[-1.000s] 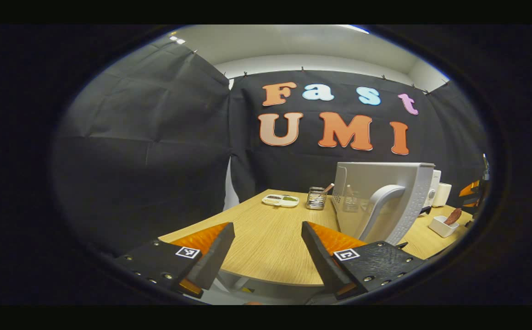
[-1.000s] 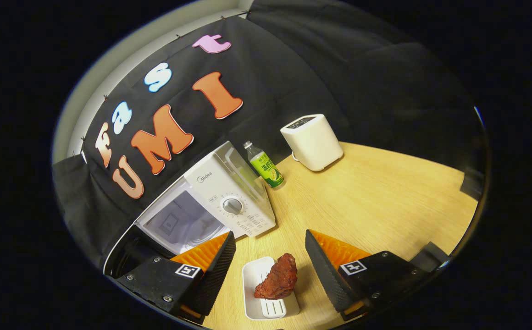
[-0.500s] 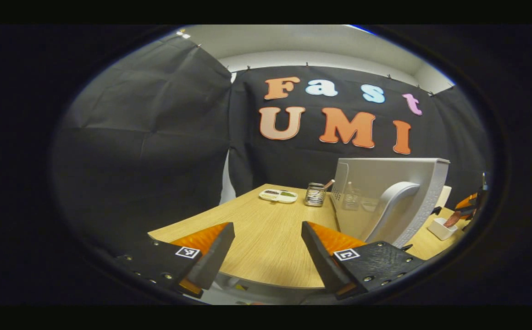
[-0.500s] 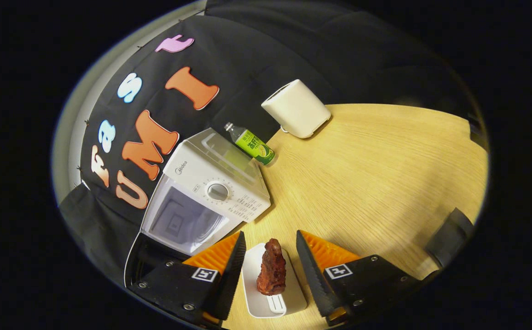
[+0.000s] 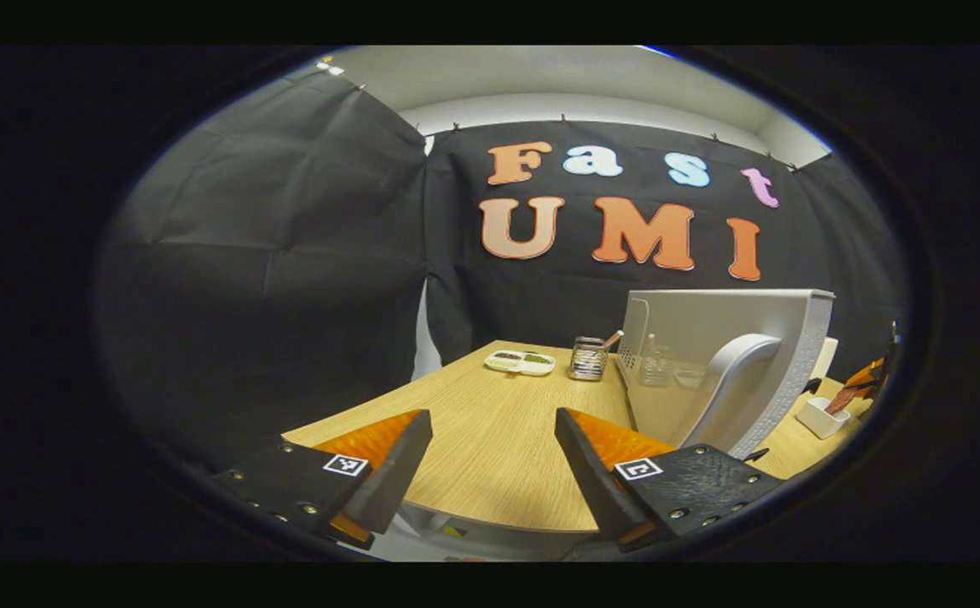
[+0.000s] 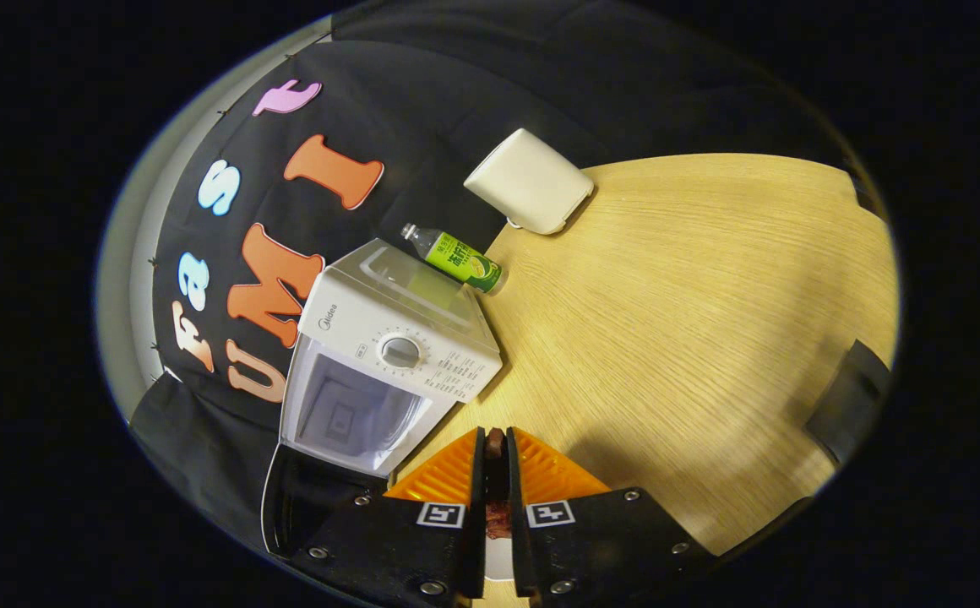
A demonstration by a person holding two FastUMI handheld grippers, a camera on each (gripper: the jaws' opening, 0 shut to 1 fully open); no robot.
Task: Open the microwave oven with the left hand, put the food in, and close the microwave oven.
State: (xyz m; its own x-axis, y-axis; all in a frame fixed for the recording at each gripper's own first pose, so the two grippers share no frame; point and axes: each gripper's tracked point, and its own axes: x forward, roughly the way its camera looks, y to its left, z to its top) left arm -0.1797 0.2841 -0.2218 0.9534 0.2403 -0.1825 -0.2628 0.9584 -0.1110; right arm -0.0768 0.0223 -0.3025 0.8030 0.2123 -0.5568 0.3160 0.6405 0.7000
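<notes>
The white microwave (image 6: 389, 338) stands on the wooden table with its door (image 5: 726, 355) swung open and its cavity (image 6: 355, 414) bare. My right gripper (image 6: 495, 439) is shut on a red-brown piece of meat (image 6: 497, 513), just in front of the microwave and right above a white dish (image 6: 498, 572). In the left gripper view that dish (image 5: 819, 418) and the meat (image 5: 836, 399) sit at the far right, behind the door. My left gripper (image 5: 494, 460) is open with nothing between its fingers, near the table's front edge and left of the door's handle (image 5: 731, 380).
A green bottle (image 6: 456, 257) and a cream appliance (image 6: 528, 181) stand behind and right of the microwave. A small divided tray (image 5: 519, 361) and a wire cup (image 5: 589, 359) sit at the table's far side. A dark object (image 6: 849, 401) lies at the table's right edge.
My right gripper came down over the dish and shut on the meat. The left gripper stayed open and hardly moved.
</notes>
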